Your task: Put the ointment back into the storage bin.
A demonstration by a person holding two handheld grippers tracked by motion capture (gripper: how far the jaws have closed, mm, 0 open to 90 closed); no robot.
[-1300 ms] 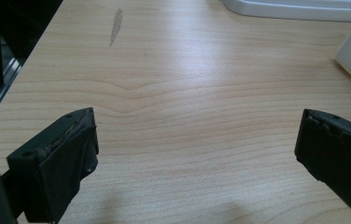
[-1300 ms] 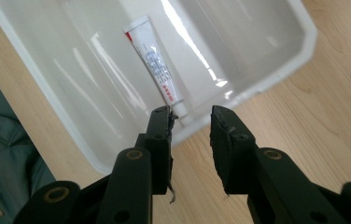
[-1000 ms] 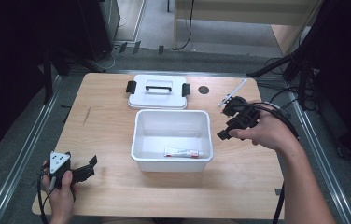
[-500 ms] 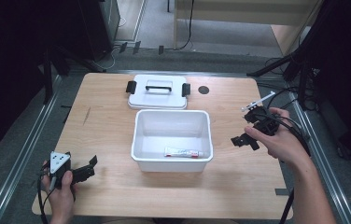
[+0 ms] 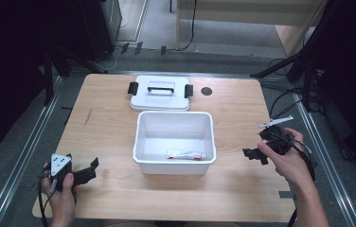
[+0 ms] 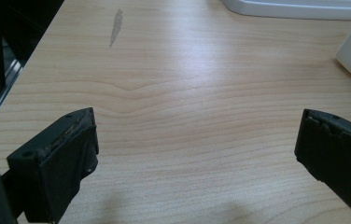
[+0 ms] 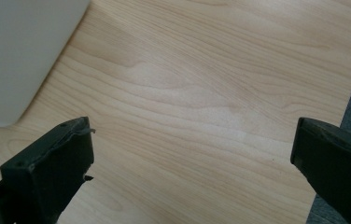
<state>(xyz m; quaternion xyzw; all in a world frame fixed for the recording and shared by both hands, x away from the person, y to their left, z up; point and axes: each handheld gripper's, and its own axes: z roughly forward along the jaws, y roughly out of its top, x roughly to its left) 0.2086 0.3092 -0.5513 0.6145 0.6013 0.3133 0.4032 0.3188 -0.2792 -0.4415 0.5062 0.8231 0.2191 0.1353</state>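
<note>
The left claw [image 5: 90,170] rests low at the worktop [image 5: 110,123] corner, jaws spread, while the right claw [image 5: 254,153] hovers beside the white box [image 5: 173,142], also spread.

Left gripper [image 5: 90,171] low at the near left, jaws wide apart, right gripper [image 5: 256,153] likewise gaping, held at right

So there's one wooden table [image 5: 119,123], one white bin [image 5: 173,124], one lid [image 5: 160,94], one tube [image 5: 186,154], and two grippers: left gripper [image 5: 91,169], right gripper [image 5: 256,146].
</note>
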